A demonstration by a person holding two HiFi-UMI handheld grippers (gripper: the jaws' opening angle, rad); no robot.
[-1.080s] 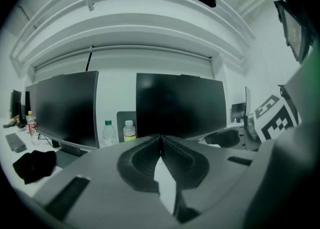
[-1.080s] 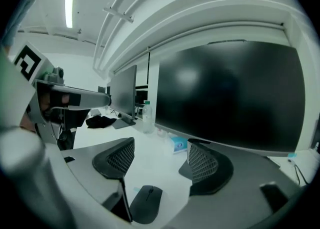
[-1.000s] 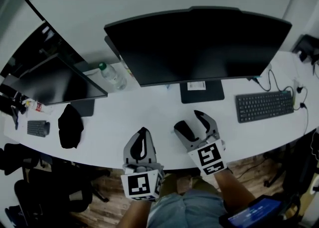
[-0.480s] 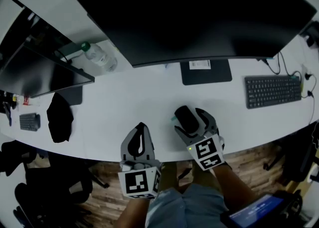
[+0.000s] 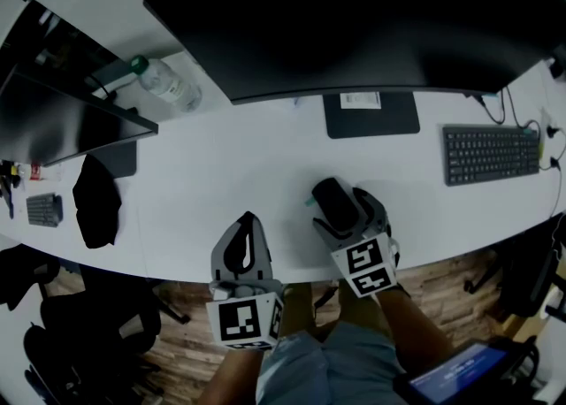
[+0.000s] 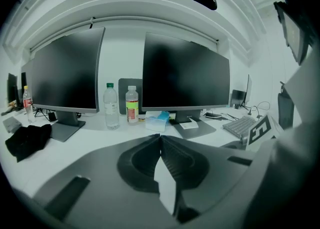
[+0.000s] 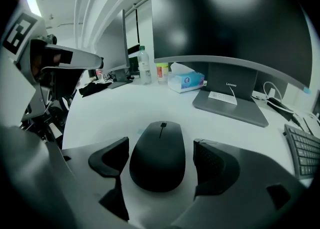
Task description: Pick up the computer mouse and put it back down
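I've just been opening my right hand-held gripper (image 5: 348, 210) wide so the mouse (image 7: 159, 155) fits between, untouched; my left hand-held gripper (image 6: 161, 140) is shut, empty.

Mouse (image 5: 333, 202) on desk (image 5: 230, 173), between jaws of right gripper (image 7: 161, 155) (touching neither); keyboard (image 5: 491, 154) well right, bottle (image 5: 168, 85) far left behind.

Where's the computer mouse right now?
Right gripper view: the mouse lies on the desk between the right gripper's jaws, which have just been opening, short of the monitor stand.
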